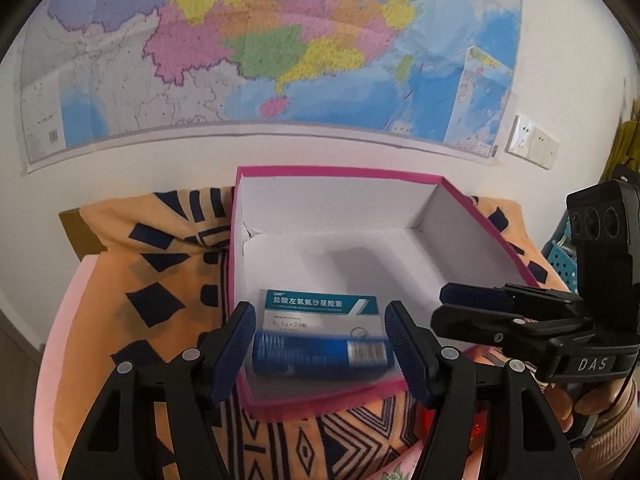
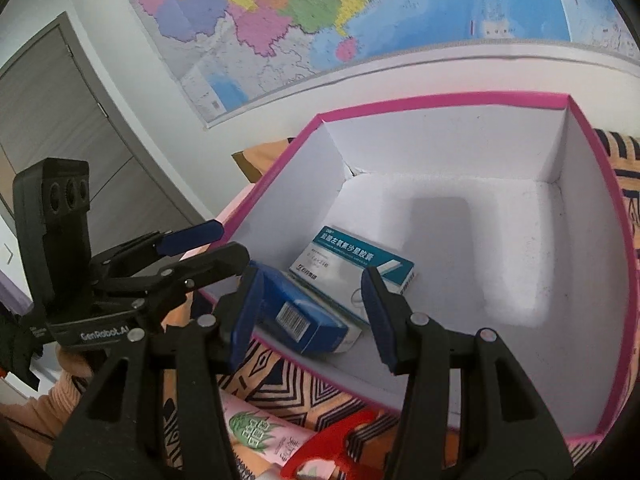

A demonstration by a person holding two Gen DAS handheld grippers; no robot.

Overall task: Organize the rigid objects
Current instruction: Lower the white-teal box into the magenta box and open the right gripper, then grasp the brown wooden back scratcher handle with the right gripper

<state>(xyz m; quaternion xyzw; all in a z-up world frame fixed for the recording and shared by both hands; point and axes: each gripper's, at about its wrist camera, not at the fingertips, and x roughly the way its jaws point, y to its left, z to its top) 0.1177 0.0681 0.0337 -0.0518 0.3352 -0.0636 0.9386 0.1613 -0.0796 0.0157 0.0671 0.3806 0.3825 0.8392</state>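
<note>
The left tool [image 1: 320, 336] is spread wide, its pads either side of the blue box [image 1: 320, 354] without clearly gripping it. That box lies inside the pink box [image 1: 340, 172], against the near wall, just in front of the white box [image 1: 318, 310]. The right tool [image 2: 310, 314] is also released, hovering over the pink box's near corner, with the blue box between its fingers and below. A pink tube [image 2: 260, 436] and a red item [image 2: 332, 448] lie on the patterned cloth [image 1: 160, 280] outside.
</note>
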